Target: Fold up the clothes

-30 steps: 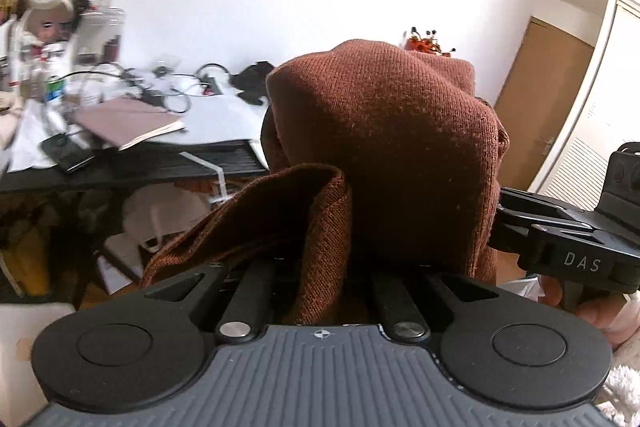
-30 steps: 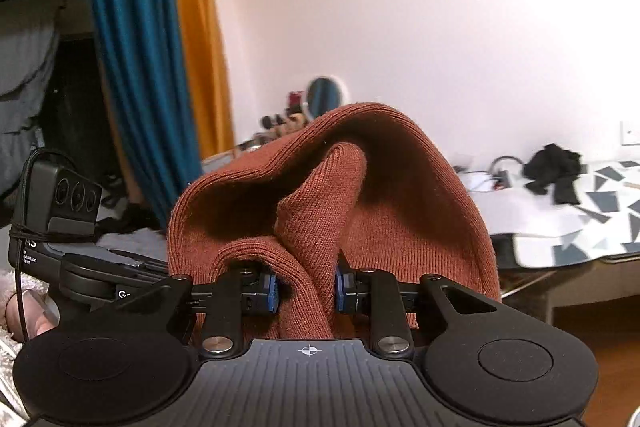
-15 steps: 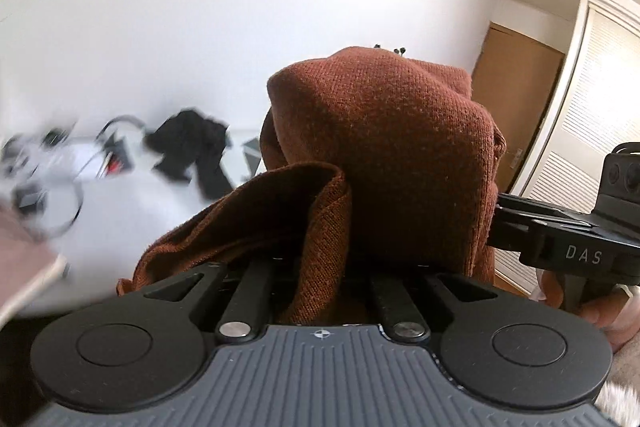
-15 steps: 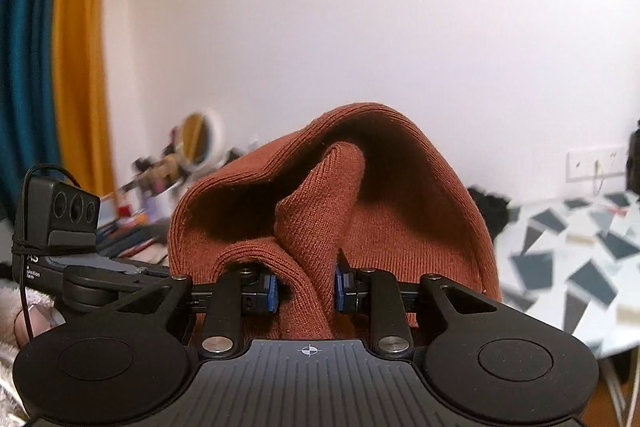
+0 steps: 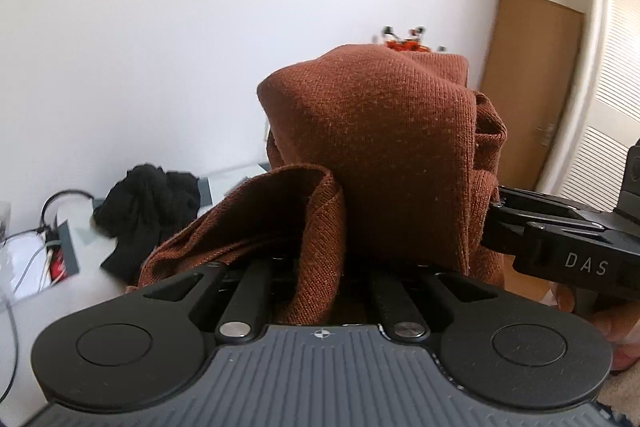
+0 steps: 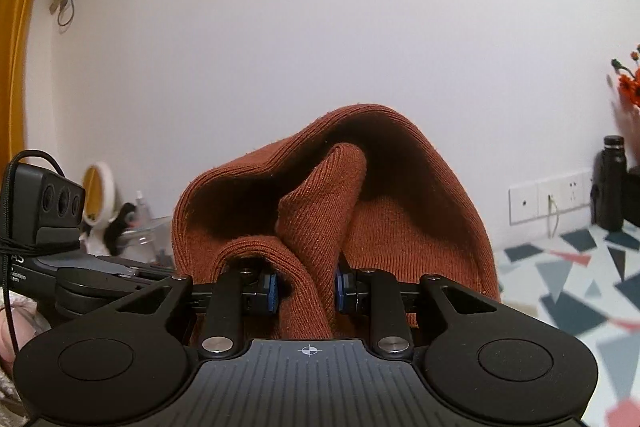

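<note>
both grippers, left gripper point(image 5: 316, 267) and right gripper point(image 6: 306, 287), clamp the bunched rust sweater point(image 5: 372, 155); its axis unclear.

Left claw point(image 5: 320, 267) tips — under sweater point(image 5: 372, 155)

Each camera sits just behind its own tool, looking forward and slightly upward at the white wall point(image 5: 180, 47), with the rust-brown knit garment point(image 5: 380, 163) pressed close in front. Both views share that garment point(image 6: 400, 219), the wall and the orange flowers point(image 6: 628, 87) against it.
</note>
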`<move>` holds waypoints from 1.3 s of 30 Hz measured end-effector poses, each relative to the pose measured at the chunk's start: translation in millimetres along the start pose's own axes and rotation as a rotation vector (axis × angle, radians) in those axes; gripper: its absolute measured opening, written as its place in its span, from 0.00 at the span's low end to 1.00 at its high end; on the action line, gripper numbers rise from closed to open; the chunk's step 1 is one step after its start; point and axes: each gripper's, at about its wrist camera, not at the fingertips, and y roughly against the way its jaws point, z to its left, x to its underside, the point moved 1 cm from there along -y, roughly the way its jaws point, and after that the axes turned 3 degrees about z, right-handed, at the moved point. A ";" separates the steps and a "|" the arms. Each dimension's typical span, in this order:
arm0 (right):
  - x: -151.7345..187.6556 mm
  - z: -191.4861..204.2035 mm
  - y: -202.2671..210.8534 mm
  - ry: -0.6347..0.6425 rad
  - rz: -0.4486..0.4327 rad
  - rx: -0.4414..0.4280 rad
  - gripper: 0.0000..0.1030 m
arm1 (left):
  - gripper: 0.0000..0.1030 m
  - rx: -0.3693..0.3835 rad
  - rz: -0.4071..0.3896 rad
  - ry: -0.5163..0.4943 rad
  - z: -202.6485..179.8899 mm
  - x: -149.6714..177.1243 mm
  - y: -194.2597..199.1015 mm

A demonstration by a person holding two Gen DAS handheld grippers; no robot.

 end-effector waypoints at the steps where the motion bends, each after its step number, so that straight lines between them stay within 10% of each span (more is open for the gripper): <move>1: -4.9 -22.1 -10.7 0.003 -0.001 -0.012 0.22 | 0.06 -0.022 -0.008 0.014 -2.4 -7.8 -20.3; 9: -28.7 -177.1 -84.6 0.012 0.112 0.005 0.22 | 0.06 -0.137 0.063 0.138 -20.1 -56.6 -178.9; 16: 24.3 -268.6 -134.4 -0.052 0.313 0.082 0.22 | 0.08 -0.215 0.259 0.147 -34.8 -38.7 -292.4; 25: 55.9 -300.9 -145.5 -0.100 0.355 0.067 0.23 | 0.31 -0.335 0.465 -0.048 -45.3 3.0 -358.8; 39: 70.1 -324.6 -151.4 -0.127 0.401 0.090 0.28 | 0.44 -0.317 0.437 0.014 -30.4 11.5 -360.5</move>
